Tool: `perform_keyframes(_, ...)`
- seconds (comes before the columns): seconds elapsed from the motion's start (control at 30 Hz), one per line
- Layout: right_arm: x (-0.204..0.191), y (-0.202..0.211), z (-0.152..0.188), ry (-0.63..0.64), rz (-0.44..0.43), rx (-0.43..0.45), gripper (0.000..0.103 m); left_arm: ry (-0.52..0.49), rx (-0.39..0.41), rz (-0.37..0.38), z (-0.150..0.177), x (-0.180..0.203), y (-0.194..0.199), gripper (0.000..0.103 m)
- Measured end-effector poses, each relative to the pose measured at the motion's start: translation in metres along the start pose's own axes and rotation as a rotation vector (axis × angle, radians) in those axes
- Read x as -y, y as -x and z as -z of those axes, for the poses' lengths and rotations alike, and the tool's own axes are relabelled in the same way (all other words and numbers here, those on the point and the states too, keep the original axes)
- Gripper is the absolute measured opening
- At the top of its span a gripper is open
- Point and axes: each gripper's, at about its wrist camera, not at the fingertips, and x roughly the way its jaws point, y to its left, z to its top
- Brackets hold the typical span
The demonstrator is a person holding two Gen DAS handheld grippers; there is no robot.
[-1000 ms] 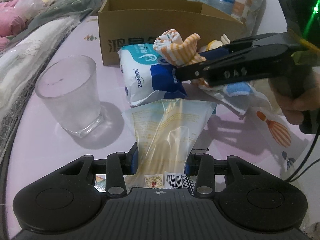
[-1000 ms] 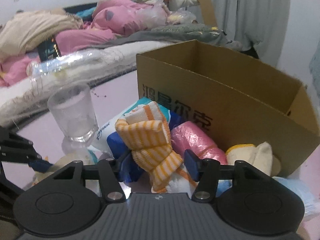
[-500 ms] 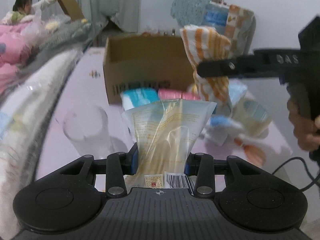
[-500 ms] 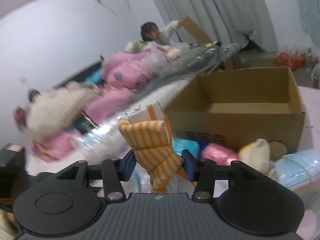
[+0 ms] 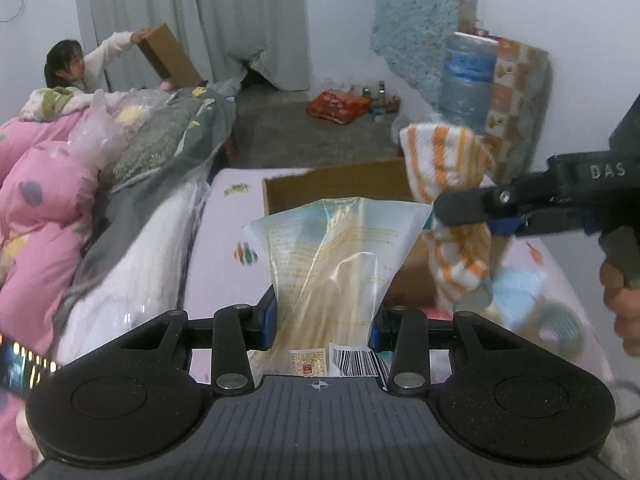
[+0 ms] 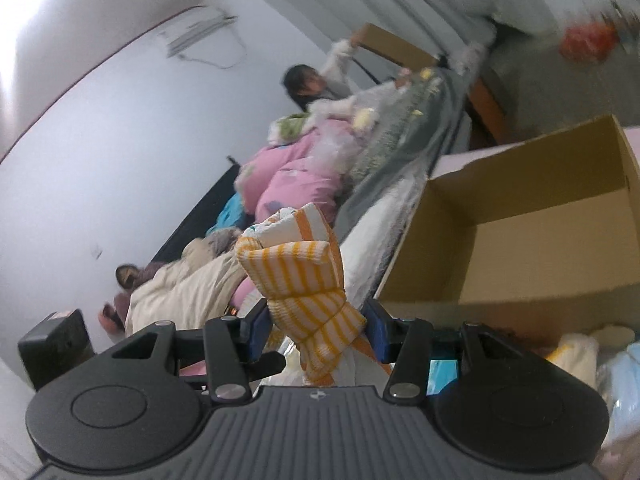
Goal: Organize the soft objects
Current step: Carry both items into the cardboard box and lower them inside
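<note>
Left tool [image 5: 322, 322] grips packet [image 5: 336, 256] (right view hides it).

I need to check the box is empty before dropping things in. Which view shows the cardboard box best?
The right wrist view: the cardboard box shows its open top and bare inside. In the left wrist view the plastic packet and striped towel hide most of it.

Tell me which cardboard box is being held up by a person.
The closed cardboard box by the curtain, gripped in the person's hands. The open cardboard box rests on the pink surface, untouched.
</note>
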Motion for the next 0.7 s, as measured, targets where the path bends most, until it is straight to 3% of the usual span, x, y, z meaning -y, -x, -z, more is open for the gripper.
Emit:
perform_keyframes(0.33, 0.101, -0.073, -0.080, -0.300, 0.124, -0.070, 0.044, 0.081, -0.189, 0.015, -0.051, -0.012, -0.134, 0.040)
perform_keyframes(0.5, 0.153, -0.111, -0.096, -0.409, 0.197, -0.130, 0.045, 0.065, -0.260, -0.024, -0.060, -0.007, -0.181, 0.040)
perform_keyframes(0.7, 0.184, -0.142, -0.102, -0.453, 0.269, -0.189, 0.046, 0.034, -0.295, -0.076, -0.072, -0.002, -0.212, 0.045)
